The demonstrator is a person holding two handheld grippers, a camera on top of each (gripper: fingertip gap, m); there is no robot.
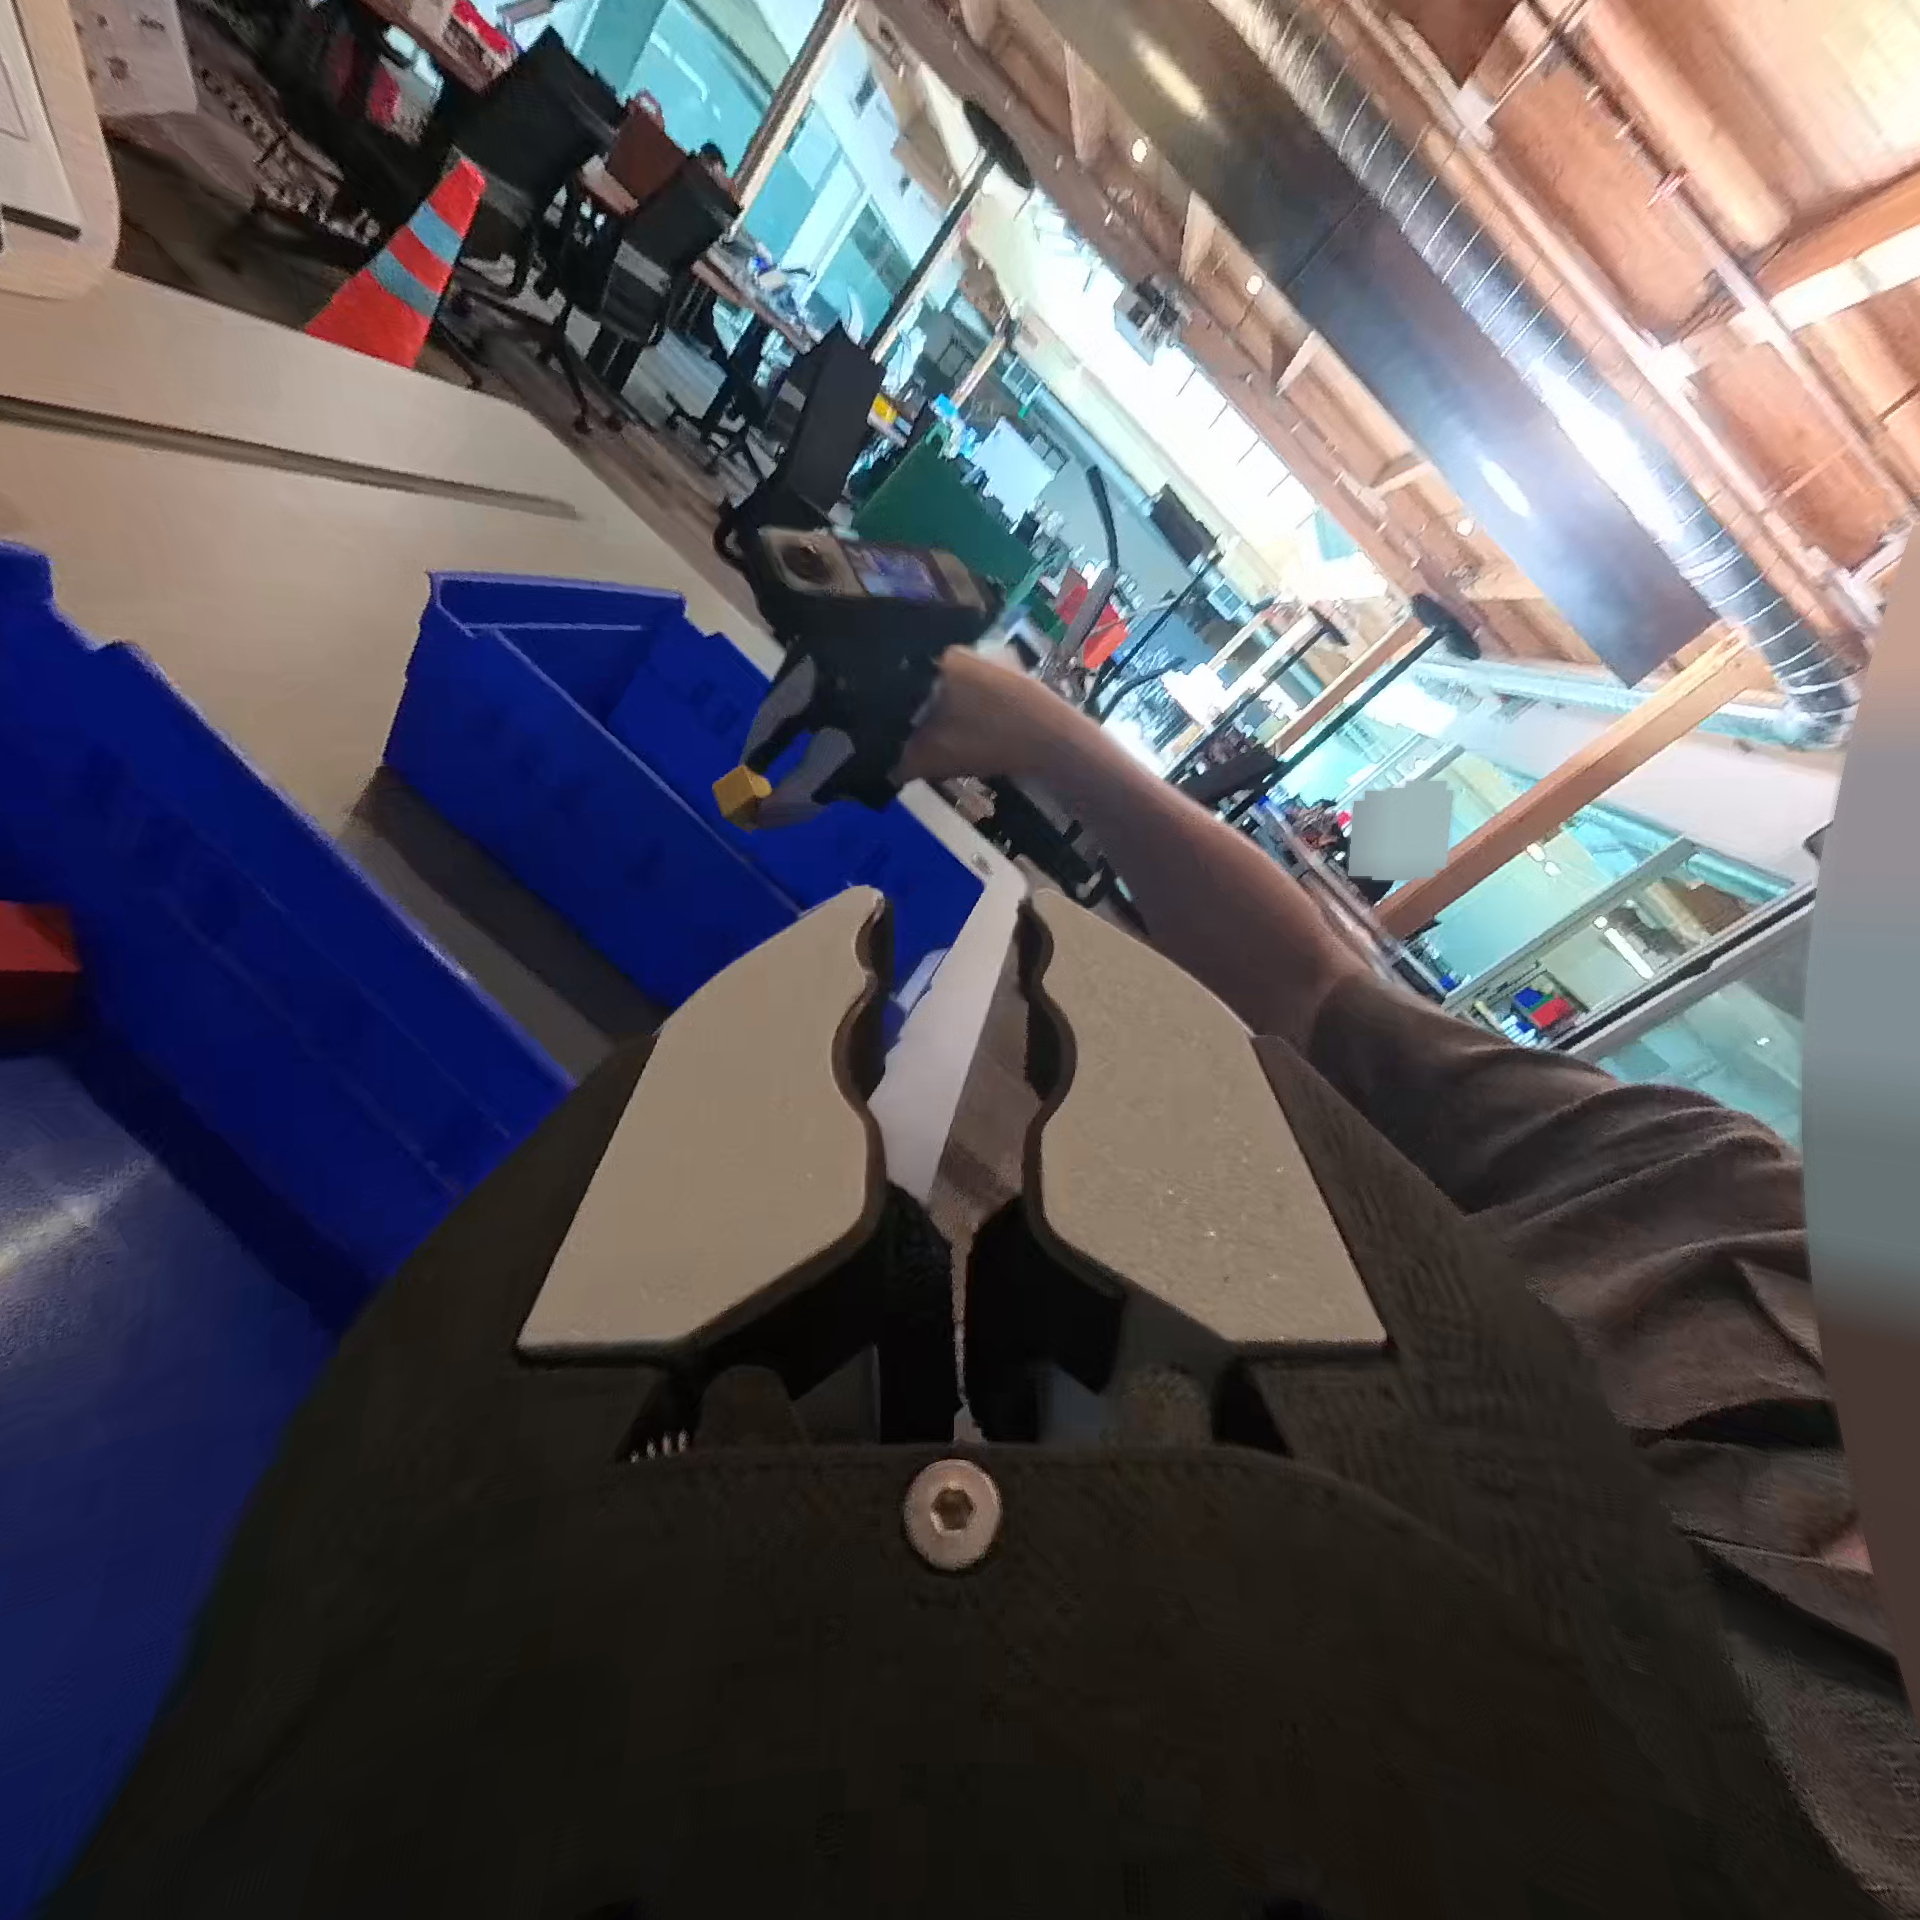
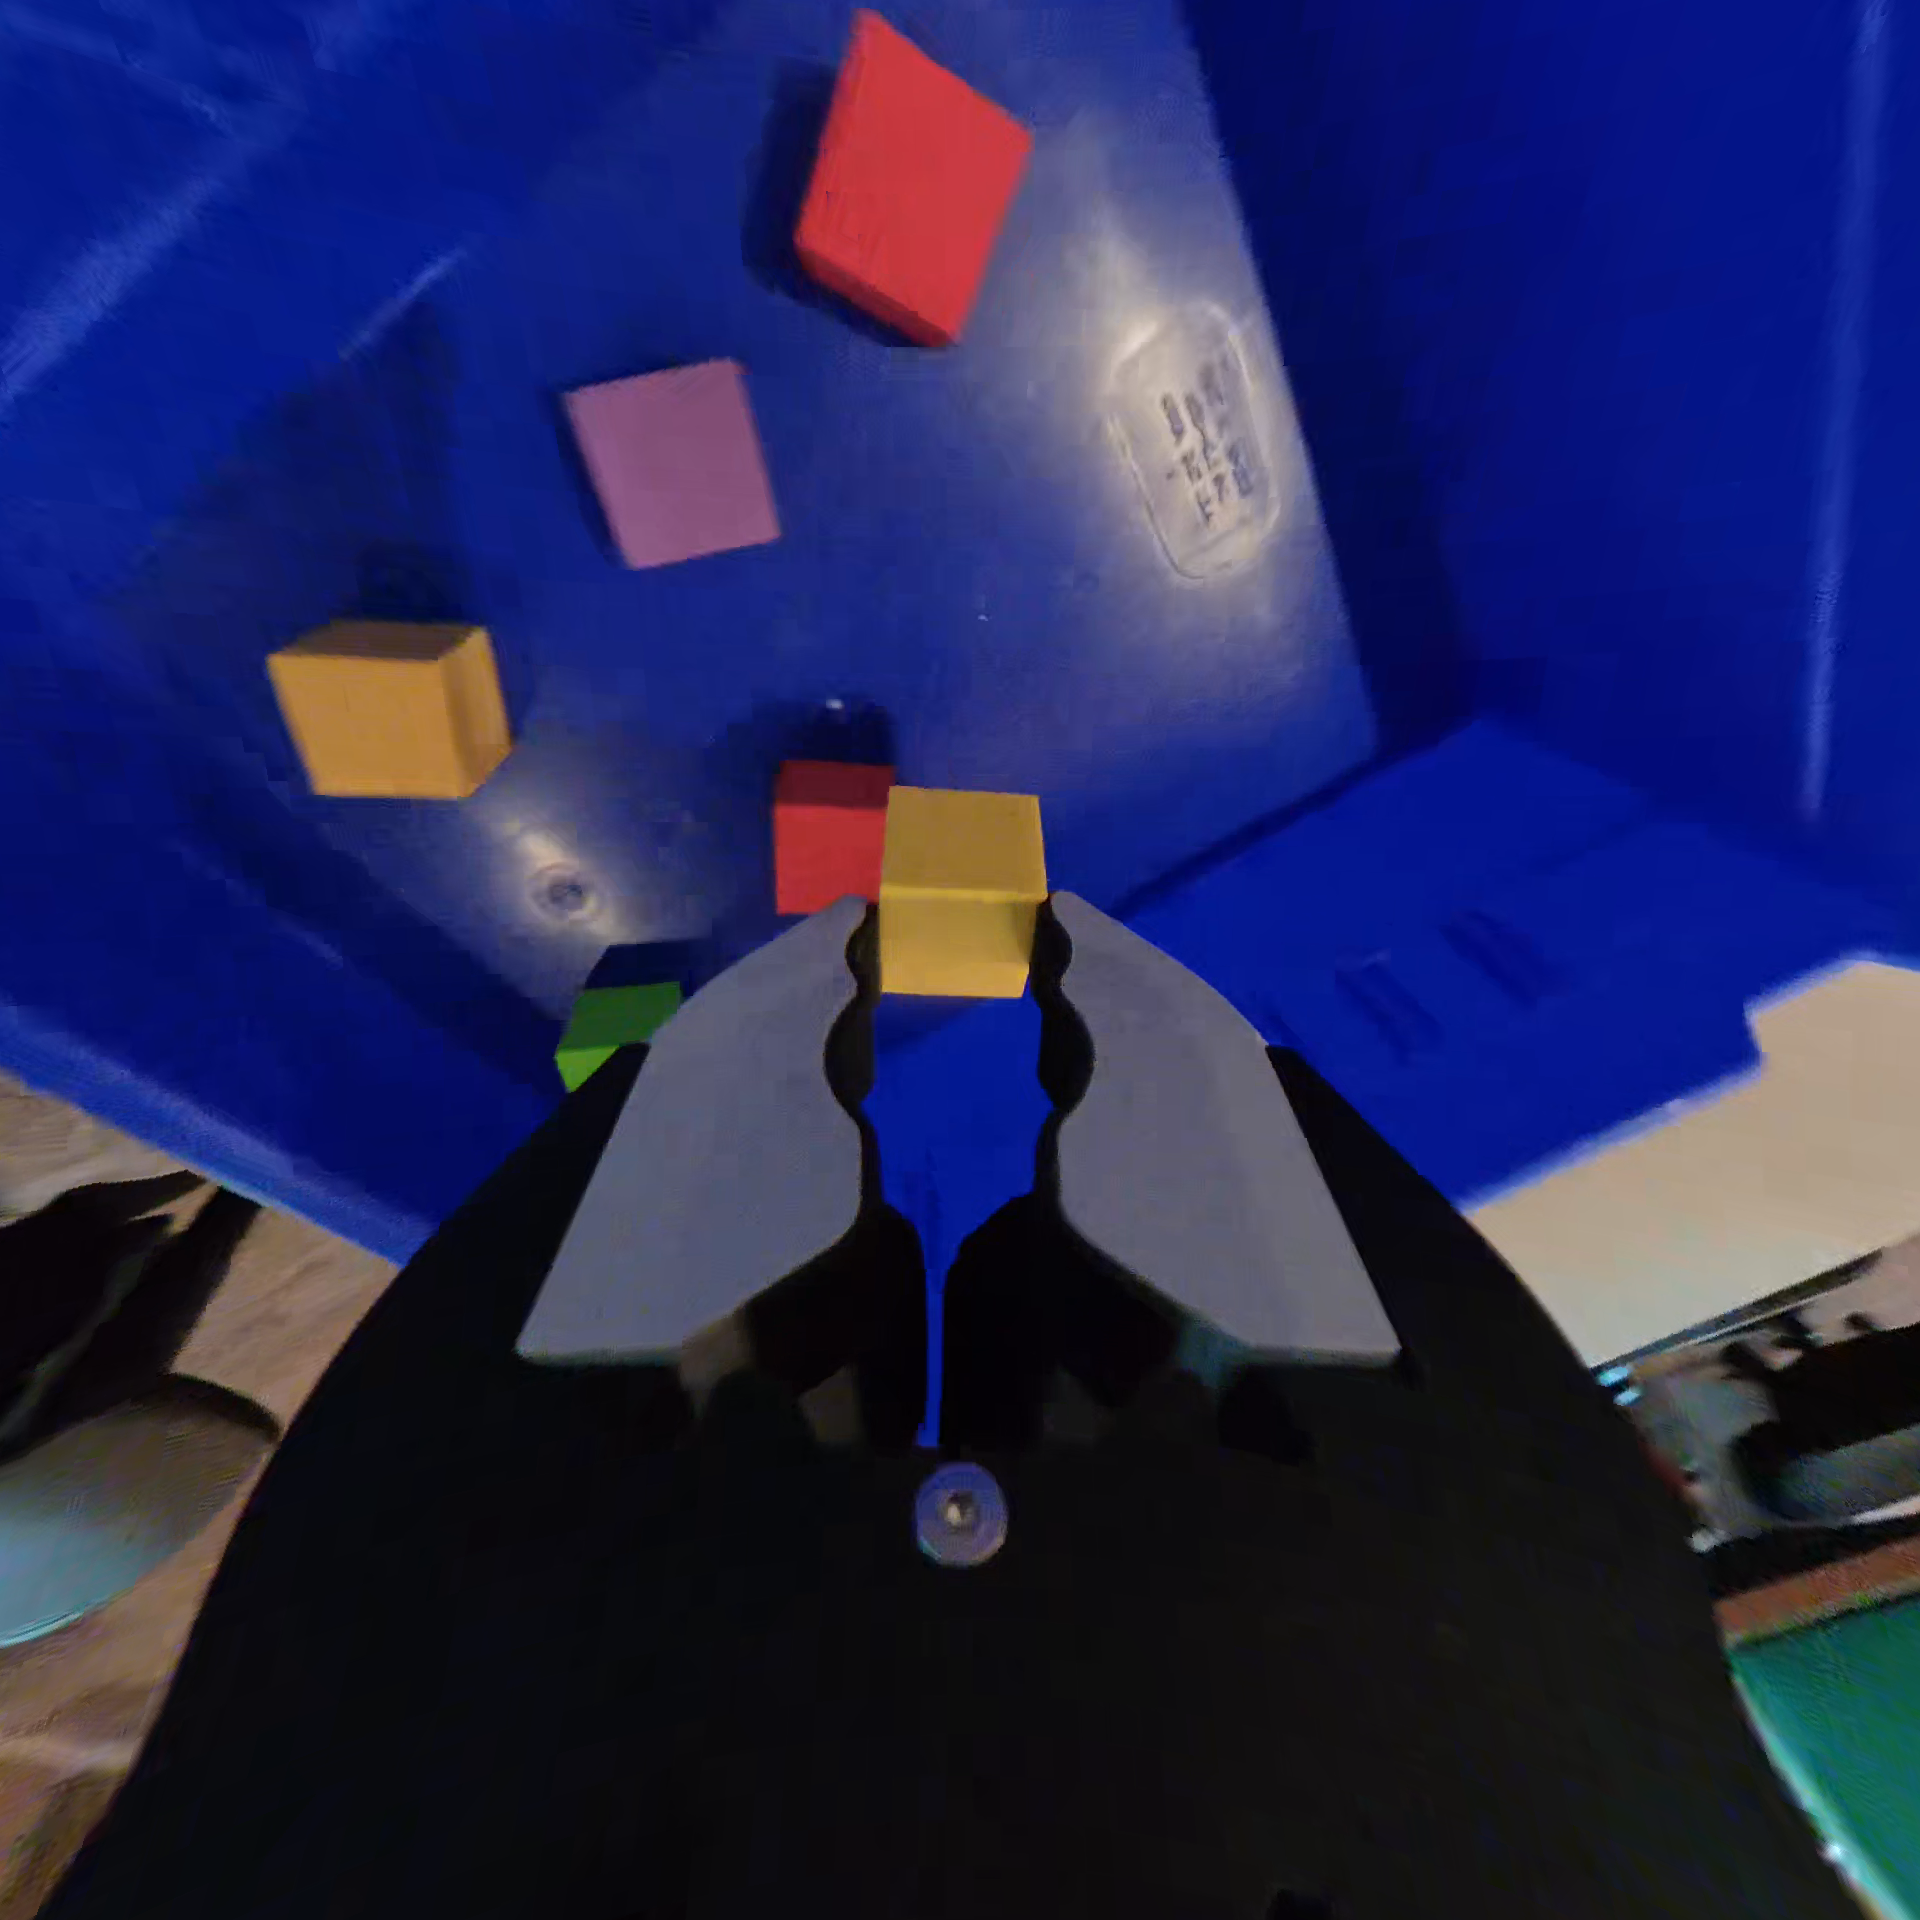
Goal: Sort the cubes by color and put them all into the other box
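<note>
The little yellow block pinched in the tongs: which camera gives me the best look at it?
The right wrist view. There the yellow block sits close and large between the right gripper fingertips, above the blue bin. The left wrist view shows the same block only small and far off, at the tips of that distant gripper.

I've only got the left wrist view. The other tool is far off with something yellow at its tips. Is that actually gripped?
Observer: Yes. The right wrist view shows the right tool pinching a yellow cube between its fingertips.
Operator: What's beneath it?
Observer: The floor of a blue bin. The cube is held above it.
Operator: Anything lying in there?
Observer: Five loose blocks: a large red block, a purple block, an orange-yellow cube, a small red cube and a green cube.
</note>
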